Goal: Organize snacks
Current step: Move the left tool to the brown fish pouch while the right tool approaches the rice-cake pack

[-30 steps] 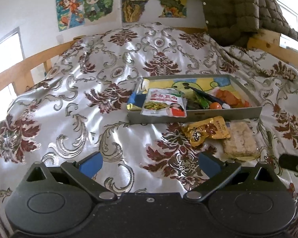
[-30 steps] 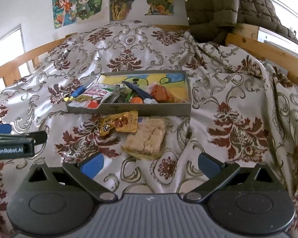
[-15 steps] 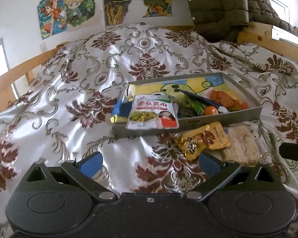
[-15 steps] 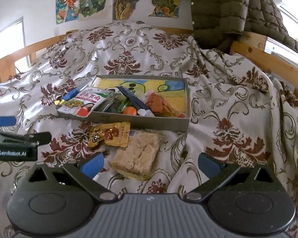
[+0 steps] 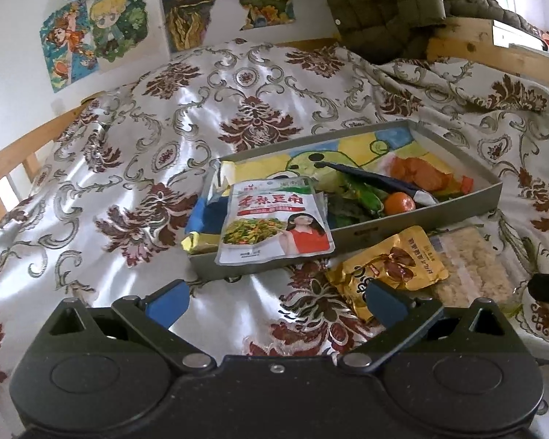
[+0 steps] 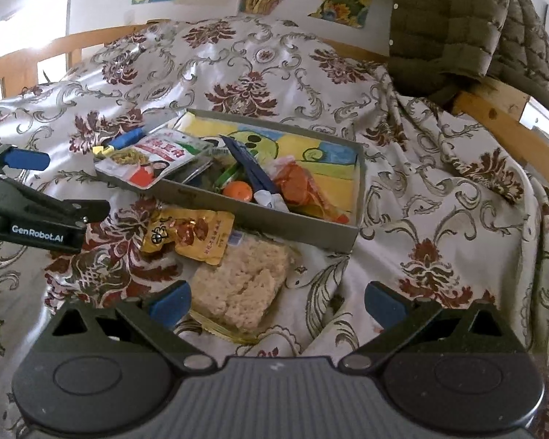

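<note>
Both tools have closed in on the bed over the last second. The right tool, spread and empty, now hangs over the rice cracker pack; the gold pouch lies just ahead of the spread left tool, both outside the tray.

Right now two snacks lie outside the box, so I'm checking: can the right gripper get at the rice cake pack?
Probably yes. The right gripper is open with the rice cake pack just ahead; only the gold pouch overlaps its far corner.
</note>
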Available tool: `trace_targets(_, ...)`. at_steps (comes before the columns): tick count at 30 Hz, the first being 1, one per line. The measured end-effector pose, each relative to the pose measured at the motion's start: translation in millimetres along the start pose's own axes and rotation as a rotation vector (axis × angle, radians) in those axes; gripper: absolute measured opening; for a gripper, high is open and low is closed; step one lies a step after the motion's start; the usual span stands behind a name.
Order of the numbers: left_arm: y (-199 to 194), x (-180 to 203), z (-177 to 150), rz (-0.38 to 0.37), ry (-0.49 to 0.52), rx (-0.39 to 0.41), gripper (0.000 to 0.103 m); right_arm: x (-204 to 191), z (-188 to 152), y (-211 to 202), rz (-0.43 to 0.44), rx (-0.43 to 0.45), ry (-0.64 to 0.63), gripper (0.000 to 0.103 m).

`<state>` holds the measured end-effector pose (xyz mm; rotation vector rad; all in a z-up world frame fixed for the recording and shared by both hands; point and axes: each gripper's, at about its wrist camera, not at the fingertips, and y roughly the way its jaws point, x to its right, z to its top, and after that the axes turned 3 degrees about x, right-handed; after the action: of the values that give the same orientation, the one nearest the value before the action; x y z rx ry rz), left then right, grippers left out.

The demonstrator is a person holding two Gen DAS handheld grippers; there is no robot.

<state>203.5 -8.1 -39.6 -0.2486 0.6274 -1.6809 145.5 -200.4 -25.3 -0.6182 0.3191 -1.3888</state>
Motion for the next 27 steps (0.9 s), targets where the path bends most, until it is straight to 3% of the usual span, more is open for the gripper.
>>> trace_targets(13, 40.7, -0.4, -1.6, -0.056, 0.013, -0.044, 0.102, -10.5, -5.2, 33.2, 0.051, -0.070, -0.020, 0.103)
trace_targets(27, 81.1, 11.9, -1.6, -0.266, -0.059, -0.092, 0.102, -19.8, -9.2, 55.4, 0.089, -0.121, -0.027, 0.103)
